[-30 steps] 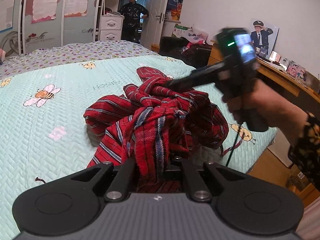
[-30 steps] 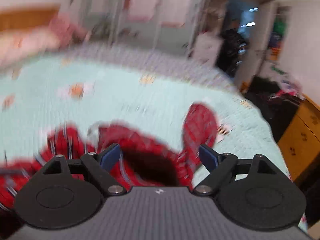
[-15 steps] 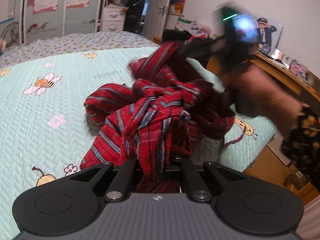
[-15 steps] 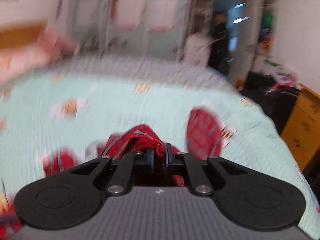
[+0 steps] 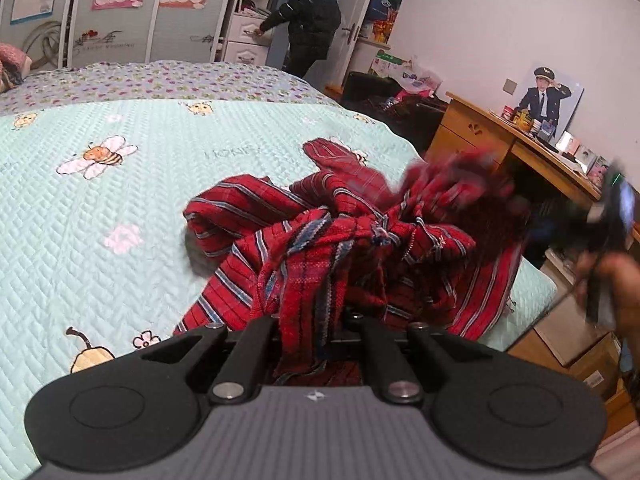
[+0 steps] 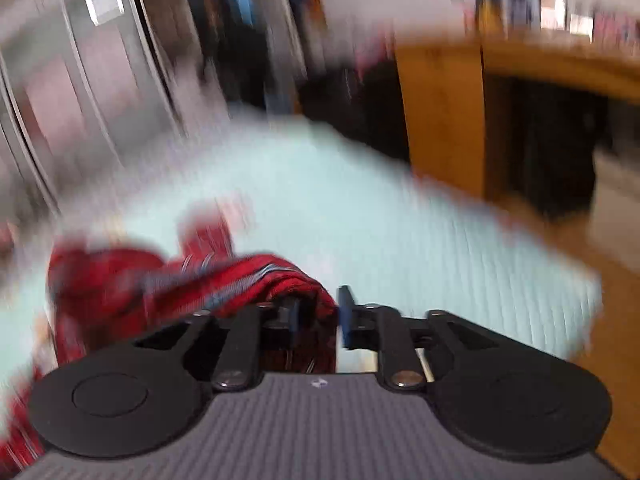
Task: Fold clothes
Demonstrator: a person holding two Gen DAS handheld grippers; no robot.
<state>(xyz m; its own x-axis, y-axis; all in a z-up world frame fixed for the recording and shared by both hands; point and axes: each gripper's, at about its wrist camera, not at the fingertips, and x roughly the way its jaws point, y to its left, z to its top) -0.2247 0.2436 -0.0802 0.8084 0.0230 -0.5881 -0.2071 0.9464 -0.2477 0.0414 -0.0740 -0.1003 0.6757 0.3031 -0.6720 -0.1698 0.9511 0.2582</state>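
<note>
A crumpled red striped garment [image 5: 328, 240] lies on the pale green quilt [image 5: 140, 208] near the bed's right edge. My left gripper [image 5: 316, 324] is shut on a bunched fold of it, low in the left wrist view. In the blurred right wrist view my right gripper [image 6: 320, 316] has its jaws opening, and another fold of the garment [image 6: 240, 280] still drapes between its blue pads [image 6: 346, 316]. The hand [image 5: 624, 280] that carries it shows as a blur at the far right of the left wrist view, past the bed's edge.
A wooden desk [image 5: 500, 136] with photos and small items stands right of the bed. A person in dark clothes [image 5: 312, 20] stands by the drawers at the far doorway. A dark pile [image 5: 380, 92] sits on the floor beyond the bed's corner.
The right gripper closed on a fold over the pile, swung fast out to the right and rolled, dragging cloth that way, and its jaws have parted again. The left gripper kept its hold.
</note>
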